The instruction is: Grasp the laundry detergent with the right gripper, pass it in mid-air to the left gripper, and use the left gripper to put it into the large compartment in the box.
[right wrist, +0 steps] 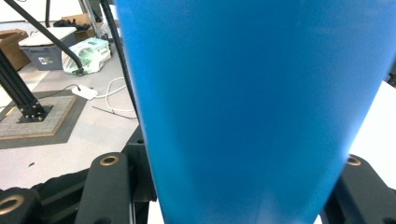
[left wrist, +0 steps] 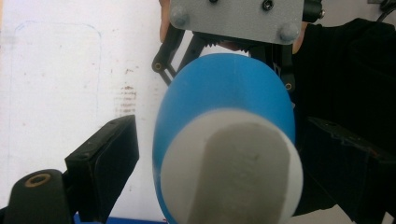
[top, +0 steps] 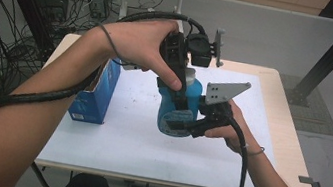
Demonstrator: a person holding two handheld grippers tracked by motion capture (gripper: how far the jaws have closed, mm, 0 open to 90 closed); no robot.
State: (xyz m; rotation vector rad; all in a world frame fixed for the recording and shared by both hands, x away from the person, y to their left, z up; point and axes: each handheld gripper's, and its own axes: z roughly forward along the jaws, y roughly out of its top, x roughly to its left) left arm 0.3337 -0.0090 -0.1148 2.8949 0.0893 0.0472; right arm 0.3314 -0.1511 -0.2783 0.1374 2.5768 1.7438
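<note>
The right gripper [top: 185,124] has its black fingers [right wrist: 109,186] closed against the lower body of a blue plastic bottle with a white cap [top: 180,107], one on each side, so the bottle fills the space between them in the right gripper view. The bottle stands upright with its long axis vertical, cap end up, over the middle of the white sheet that covers the bench [top: 121,142]; whether its base touches the sheet cannot be told. The left gripper [top: 181,83] comes down from above, its fingers [left wrist: 105,158] spread wide around the cap [left wrist: 233,172]: the left finger stands clear of the cap with white sheet showing between, while the right one lies close beside the bottle's shoulder, contact not certain. In the left gripper view the grey plate [left wrist: 236,18] of the right gripper sits just beyond the bottle. Left of the bottle, near the bench's left edge, stands a blue cardboard box [top: 98,95], apart from both grippers
</note>
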